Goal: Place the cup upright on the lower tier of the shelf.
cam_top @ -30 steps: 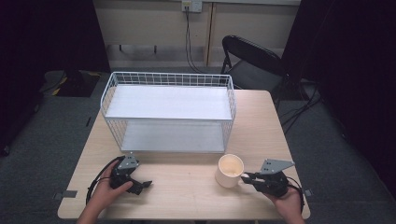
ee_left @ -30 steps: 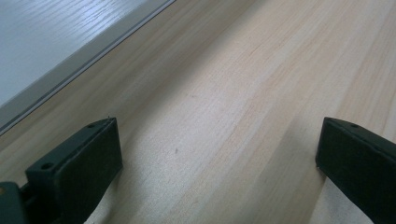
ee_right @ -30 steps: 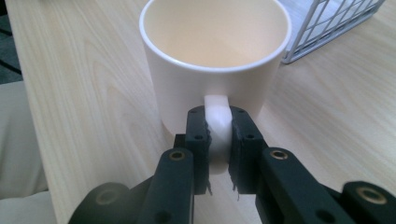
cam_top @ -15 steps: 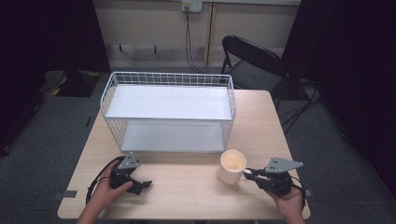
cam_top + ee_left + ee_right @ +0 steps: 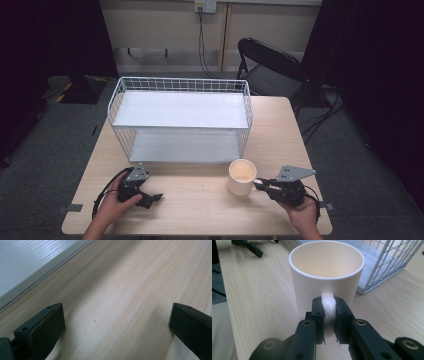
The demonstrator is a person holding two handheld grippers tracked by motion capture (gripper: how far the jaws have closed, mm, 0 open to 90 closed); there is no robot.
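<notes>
nearest, right gripper (image 5: 329, 315) clamped on the handle (image 5: 328, 301) of a cream mug (image 5: 325, 275), pads pressing either side of the loop, the grip narrow and taken close in against the mug wall. mug (image 5: 242, 176) upright on the wooden table (image 5: 200, 200) near its front edge, just ahead of the gripper (image 5: 261, 186), open mouth up and seemingly empty inside.

likely ceramic by the thick rim and matte glaze: stiff, moderately heavy, smooth and a little slippery, breakable if dropped or knocked on wire. held by the handle alone, apt to swing or tip forward under its own weight once lifted, so best kept level and moved slowly; a hold low on the loop, as here, looks about right.

off to the side, left gripper (image 5: 150, 196) resting low over the bare table, jaws spread wide with nothing between them, well apart from the mug.

farther back, white wire rack (image 5: 182, 117) with two pale shelves, its front corner near the mug, a plausible place for setting it down. beyond the table, a dark folding chair (image 5: 270, 62).
</notes>
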